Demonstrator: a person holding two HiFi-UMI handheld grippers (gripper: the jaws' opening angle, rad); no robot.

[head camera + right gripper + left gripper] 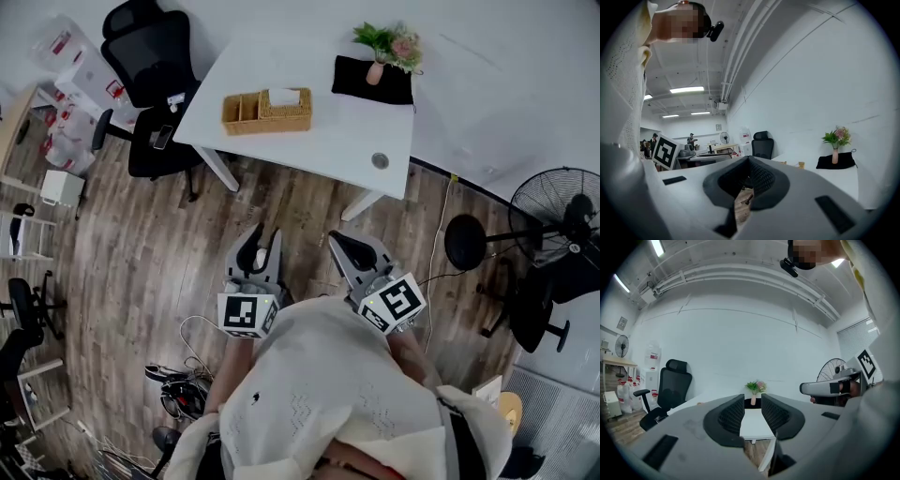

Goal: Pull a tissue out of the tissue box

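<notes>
The person stands on the wooden floor (141, 272), well short of the white surface (319, 141), with a claw in each hand held out ahead. The left claw (265, 242) has its two jaws parted. There is a clear gap between the black ribbed pads (732, 414) and nothing sits in it. Through the gap only the far surface and a strip of floor show. The right claw (339, 246) has its jaws drawn together, tips meeting, and it grips nothing.

The tissue box (285, 109) is a wicker one on the far left part of the surface, well apart from both claws. A white tissue (284, 96) shows at its top. Against the box's left side is an open wicker tray (242, 111) with dividers. Farther right, toward the far edge, a black cloth (394, 86) lies on the surface, and a small pink vase (375, 73) of green and pink flowers stands upright on it. A round grey cap (380, 160) is set into the surface near its near right corner.

A black office chair (150, 66) stands to the left of the surface. A standing fan (562, 202) is off to the right on the floor. A tangle of cables (183, 375) lies on the floor near the person's left side.
</notes>
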